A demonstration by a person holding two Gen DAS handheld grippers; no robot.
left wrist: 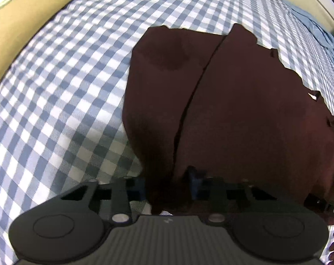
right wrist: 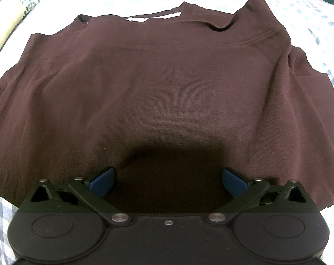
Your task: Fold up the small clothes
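**Colleague:** Where is the garment right now?

**Me:** The maroon shirt (right wrist: 167, 84) lies spread on the bed sheet (left wrist: 56, 77), a blue-and-white check. From my right wrist camera I see it almost whole: neckline at the far end, a white label (right wrist: 153, 17) showing inside the collar, a stitched seam running across below it. Its side edges run out of the frame, so I can't give you the sleeves.

**Colleague:** And your grippers?

**Me:** The left gripper (left wrist: 167, 185) is pinching the shirt. Dark cloth rises between its blue pads (left wrist: 194, 176) and hides most of the left-hand one. A fold line runs away from that pinch up the fabric. The right gripper (right wrist: 168, 182) hangs over the near part of the shirt with its pads (right wrist: 103, 180) spread wide and nothing between them. Whether they touch the cloth I can't tell; it is in deep shadow there.

**Colleague:** Anything one camera gives that the other doesn't?

**Me:** The left view shows the shirt's ragged-looking far edge against the sheet, light blue bedding (left wrist: 317, 26) bunched at the top right, and a yellowish wall (left wrist: 34, 13) beyond the bed. The right view washes the sheet nearly white. At its top left is a pale folded thing (right wrist: 10, 22) I can't identify. No baskets or boxes show in either view.
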